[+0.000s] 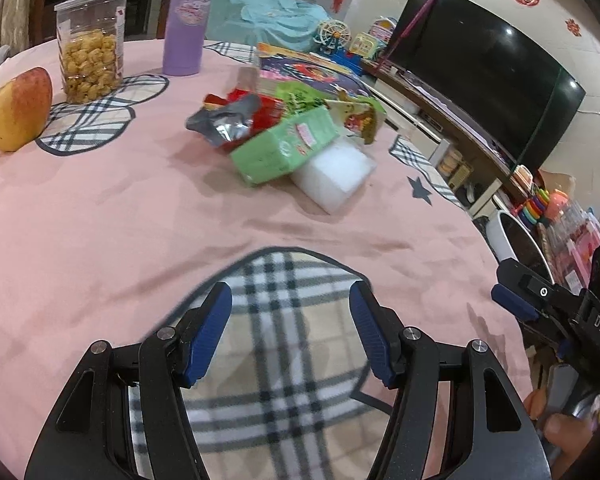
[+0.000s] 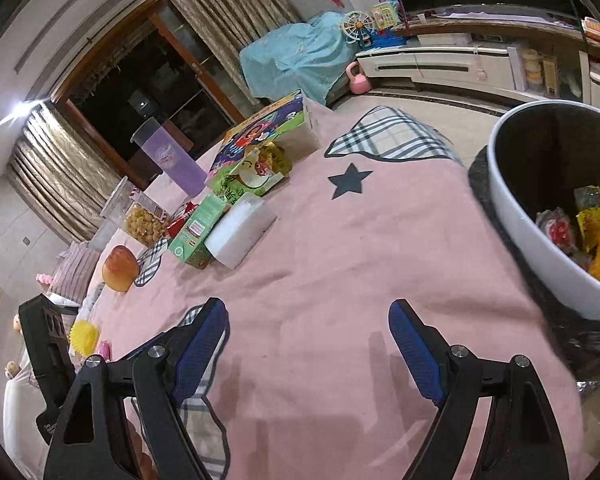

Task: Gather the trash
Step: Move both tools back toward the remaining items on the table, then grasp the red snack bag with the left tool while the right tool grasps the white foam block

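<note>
two grippers are hovering over the pink tablecloth, and i am reading both as empty: the left gripper is holding its jaws wide apart above a plaid patch, and the right gripper is spreading its jaws over bare cloth, nothing between the pads. the white trash bin is sitting just off the table edge by my right side, probably so drops are short; wrappers are already lying inside it, though its far wall is running out of frame. the remaining trash is bunching mid-table, well apart from both grippers: a white foam block with a green carton leaning on it, and a torn silver-lined wrapper behind. i am guessing the apple, snack jar and purple bottle are staying as keepers. smaller wrappers in the pile are overlapping, so i am not managing to count them.
</note>
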`<action>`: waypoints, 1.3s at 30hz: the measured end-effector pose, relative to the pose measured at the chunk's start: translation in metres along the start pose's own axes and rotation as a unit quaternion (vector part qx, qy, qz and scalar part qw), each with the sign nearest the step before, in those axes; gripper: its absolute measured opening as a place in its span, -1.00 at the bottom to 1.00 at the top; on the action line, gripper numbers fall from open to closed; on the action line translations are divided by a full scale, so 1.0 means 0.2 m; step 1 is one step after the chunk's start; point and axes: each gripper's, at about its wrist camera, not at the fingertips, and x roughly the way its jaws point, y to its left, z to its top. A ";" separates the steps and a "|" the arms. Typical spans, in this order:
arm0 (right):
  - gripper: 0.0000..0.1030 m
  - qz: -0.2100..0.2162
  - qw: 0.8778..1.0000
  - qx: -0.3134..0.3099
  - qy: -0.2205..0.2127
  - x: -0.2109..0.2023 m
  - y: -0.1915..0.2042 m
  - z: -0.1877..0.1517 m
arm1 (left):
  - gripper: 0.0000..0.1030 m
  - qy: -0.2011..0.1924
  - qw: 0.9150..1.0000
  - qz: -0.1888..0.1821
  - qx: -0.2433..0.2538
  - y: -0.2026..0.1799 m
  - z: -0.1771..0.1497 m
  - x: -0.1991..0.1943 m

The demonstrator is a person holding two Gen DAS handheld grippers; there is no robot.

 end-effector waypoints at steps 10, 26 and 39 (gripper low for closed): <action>0.65 0.005 1.000 0.001 0.006 0.12 0.05 0.02 | 0.20 -0.011 1.000 0.014 -0.006 0.10 0.12 0.05; 0.65 0.010 1.000 0.011 0.015 0.28 0.05 0.10 | 0.16 -0.011 0.996 0.004 0.088 0.05 0.36 0.29; 0.65 0.022 0.999 -0.004 0.023 0.38 0.15 0.14 | -0.99 -0.003 0.998 -0.026 0.054 0.14 0.27 0.18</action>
